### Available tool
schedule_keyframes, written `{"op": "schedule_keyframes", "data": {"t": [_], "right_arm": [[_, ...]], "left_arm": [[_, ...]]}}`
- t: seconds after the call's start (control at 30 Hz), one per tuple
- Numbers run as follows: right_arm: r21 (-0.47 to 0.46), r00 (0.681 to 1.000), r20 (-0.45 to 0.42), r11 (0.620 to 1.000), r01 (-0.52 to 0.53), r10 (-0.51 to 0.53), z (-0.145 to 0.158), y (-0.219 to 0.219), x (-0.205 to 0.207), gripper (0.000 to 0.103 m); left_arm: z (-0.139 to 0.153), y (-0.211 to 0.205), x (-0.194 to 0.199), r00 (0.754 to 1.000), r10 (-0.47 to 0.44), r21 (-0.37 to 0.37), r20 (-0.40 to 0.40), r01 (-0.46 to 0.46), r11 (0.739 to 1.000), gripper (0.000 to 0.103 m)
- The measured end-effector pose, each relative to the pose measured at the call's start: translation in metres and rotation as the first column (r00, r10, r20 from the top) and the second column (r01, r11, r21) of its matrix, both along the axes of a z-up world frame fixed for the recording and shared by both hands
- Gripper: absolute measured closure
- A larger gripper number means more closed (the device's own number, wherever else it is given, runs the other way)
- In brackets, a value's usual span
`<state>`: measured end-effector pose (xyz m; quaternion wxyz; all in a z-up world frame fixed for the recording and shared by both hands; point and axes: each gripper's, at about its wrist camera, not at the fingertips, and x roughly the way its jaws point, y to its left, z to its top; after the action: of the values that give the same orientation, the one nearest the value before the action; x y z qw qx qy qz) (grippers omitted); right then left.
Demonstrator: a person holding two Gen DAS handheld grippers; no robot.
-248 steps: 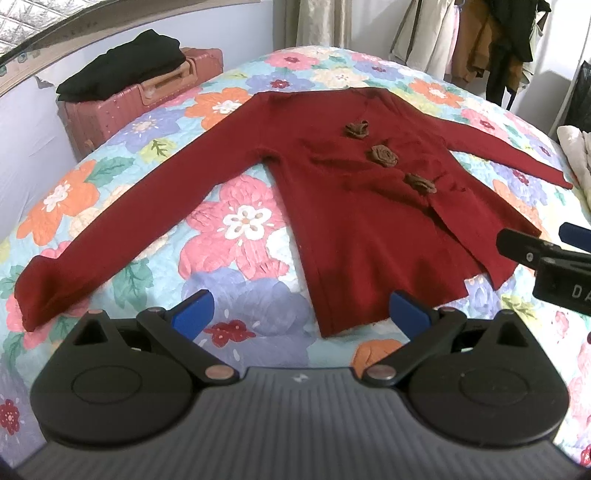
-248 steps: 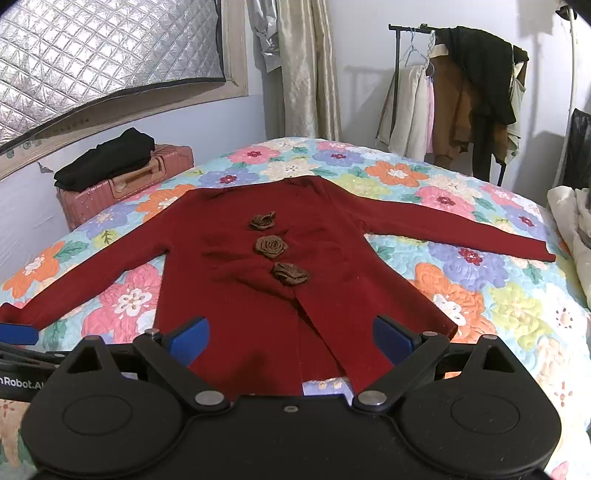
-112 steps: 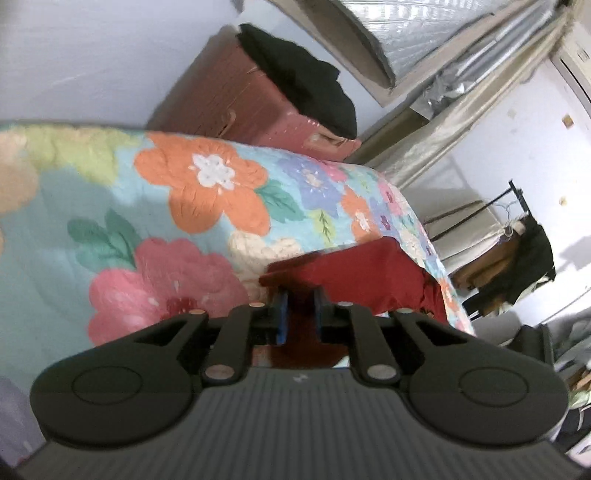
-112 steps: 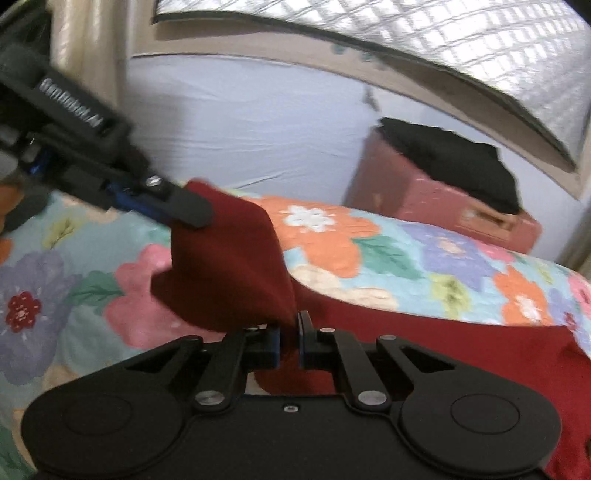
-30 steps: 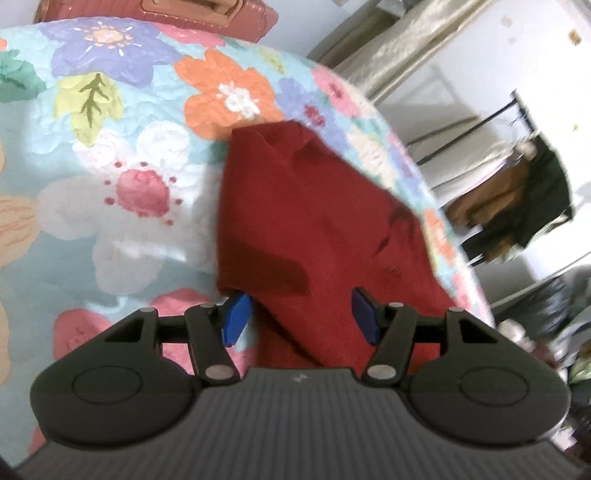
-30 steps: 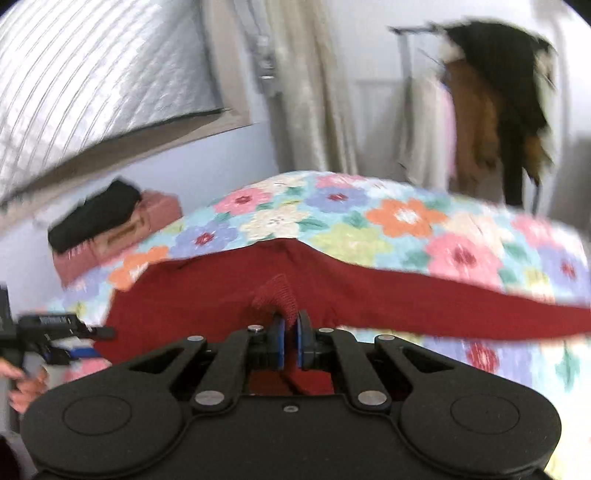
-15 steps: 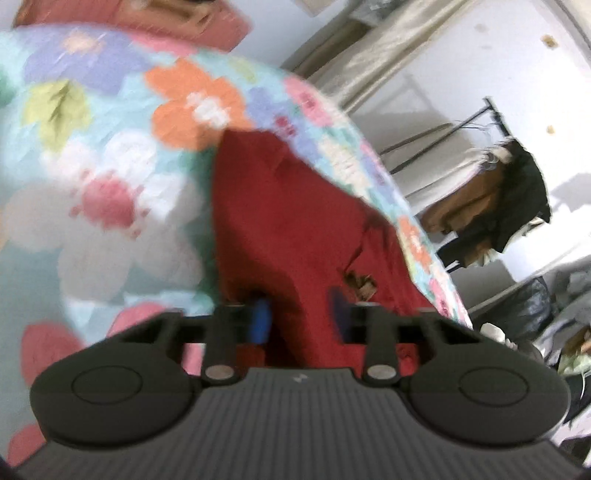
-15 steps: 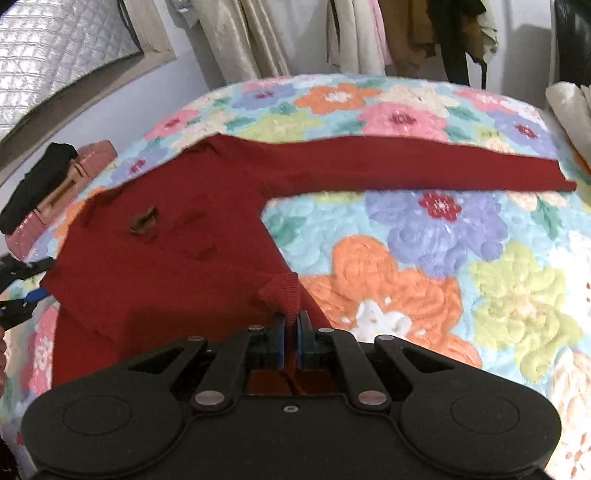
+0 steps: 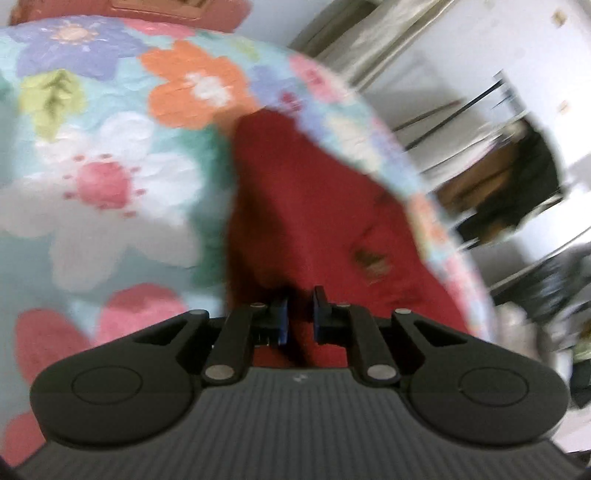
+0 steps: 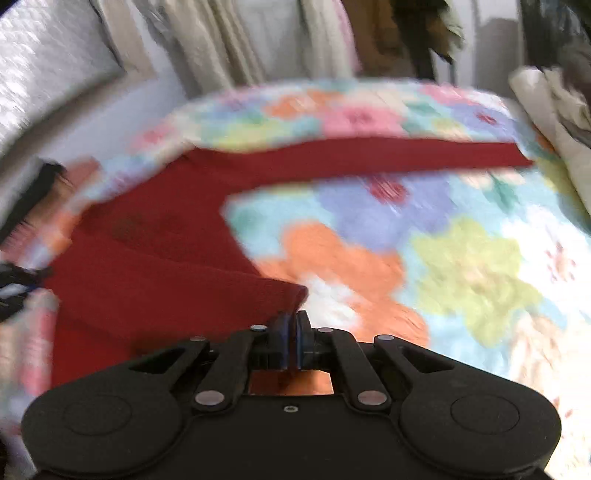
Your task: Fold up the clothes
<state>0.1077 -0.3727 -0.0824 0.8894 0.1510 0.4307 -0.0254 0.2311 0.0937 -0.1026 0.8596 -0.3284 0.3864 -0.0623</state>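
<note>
A dark red cardigan with brown rose buttons lies on the floral bedspread. One sleeve is folded across its body; the other sleeve stretches out to the right. My right gripper is shut on the cuff of the folded sleeve, low over the bed. My left gripper has closed nearly shut on the cardigan's folded left edge. Both views are motion-blurred.
A pink suitcase with black clothes on it stands beside the bed at the far left. A clothes rack with hanging garments stands behind the bed. Pale bedding is piled at the right edge.
My left gripper was open a second ago and has closed onto the cardigan's left edge. My right gripper has carried the sleeve cuff across the body and lowered it toward the bed.
</note>
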Motion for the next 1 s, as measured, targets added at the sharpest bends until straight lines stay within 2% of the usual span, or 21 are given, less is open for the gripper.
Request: {"op": "schedule_keyframes", "data": {"t": [0.03, 0.1, 0.2, 0.27, 0.33, 0.37, 0.4, 0.43, 0.47, 0.53, 0.6, 0.7, 0.8, 0.9, 1.0], "right_arm": [[0.032, 1.000, -0.014, 0.999, 0.015, -0.015, -0.007, -0.003, 0.001, 0.098], [0.070, 1.000, -0.019, 0.997, 0.021, -0.020, -0.013, -0.006, 0.001, 0.098], [0.025, 1.000, -0.003, 1.000, -0.002, 0.002, -0.011, -0.002, 0.003, 0.097], [0.063, 1.000, 0.017, 0.998, 0.014, -0.015, -0.008, -0.005, 0.002, 0.095], [0.076, 0.998, 0.054, 0.997, 0.023, -0.027, -0.005, -0.005, -0.002, 0.091], [0.071, 0.998, 0.066, 0.997, 0.014, -0.019, -0.004, -0.003, -0.002, 0.087], [0.064, 0.997, 0.070, 0.998, 0.008, -0.012, -0.005, -0.001, -0.002, 0.071], [0.062, 0.997, 0.070, 0.998, 0.006, -0.010, -0.007, -0.001, -0.002, 0.063], [0.068, 0.997, 0.075, 0.998, 0.005, -0.011, -0.009, -0.002, -0.002, 0.056], [0.099, 0.996, 0.081, 0.995, 0.013, -0.021, -0.016, -0.005, -0.004, 0.056], [0.125, 0.997, 0.075, 0.992, 0.021, -0.031, -0.023, -0.008, -0.005, 0.056], [0.098, 0.997, 0.071, 0.995, 0.015, -0.022, -0.023, -0.010, -0.008, 0.056], [0.067, 0.994, 0.091, 0.996, -0.059, 0.052, -0.010, -0.006, -0.016, 0.054], [0.160, 0.979, 0.118, 0.970, -0.181, 0.163, 0.007, -0.004, -0.025, 0.044], [0.203, 0.963, 0.145, 0.946, -0.254, 0.228, 0.020, -0.003, -0.026, 0.044]], "left_arm": [[-0.001, -0.002, -0.001, 1.000, -0.008, 0.028, -0.005, 0.008, 1.000, 0.092], [-0.004, 0.000, -0.003, 1.000, -0.007, 0.007, -0.007, 0.007, 1.000, 0.092], [-0.005, 0.004, -0.006, 1.000, 0.011, -0.027, -0.023, -0.011, 1.000, 0.092], [0.000, -0.001, -0.010, 1.000, 0.006, 0.008, -0.024, -0.006, 1.000, 0.091], [0.009, -0.008, -0.017, 1.000, -0.004, 0.059, -0.018, 0.005, 0.998, 0.084], [0.013, -0.012, -0.022, 1.000, -0.011, 0.066, -0.010, 0.012, 0.998, 0.078], [0.016, -0.015, -0.027, 1.000, -0.019, 0.064, -0.002, 0.019, 0.998, 0.059], [0.019, -0.018, -0.032, 1.000, -0.026, 0.062, 0.006, 0.026, 0.998, 0.036], [0.020, -0.022, -0.036, 0.999, -0.033, 0.055, -0.001, 0.033, 0.998, 0.035], [0.020, -0.029, -0.043, 0.999, -0.047, 0.046, -0.027, 0.048, 0.998, 0.035], [0.022, -0.037, -0.051, 0.998, -0.061, 0.071, -0.033, 0.063, 0.995, 0.035], [0.033, -0.053, -0.062, 0.997, -0.069, 0.127, -0.028, 0.072, 0.989, 0.035], [0.043, -0.071, -0.070, 0.993, -0.108, 0.168, -0.057, 0.116, 0.979, 0.034], [0.047, -0.093, -0.075, 0.983, -0.145, 0.179, -0.114, 0.164, 0.970, 0.033], [0.052, -0.119, -0.076, 0.973, -0.188, 0.197, -0.131, 0.211, 0.957, 0.033]]}}
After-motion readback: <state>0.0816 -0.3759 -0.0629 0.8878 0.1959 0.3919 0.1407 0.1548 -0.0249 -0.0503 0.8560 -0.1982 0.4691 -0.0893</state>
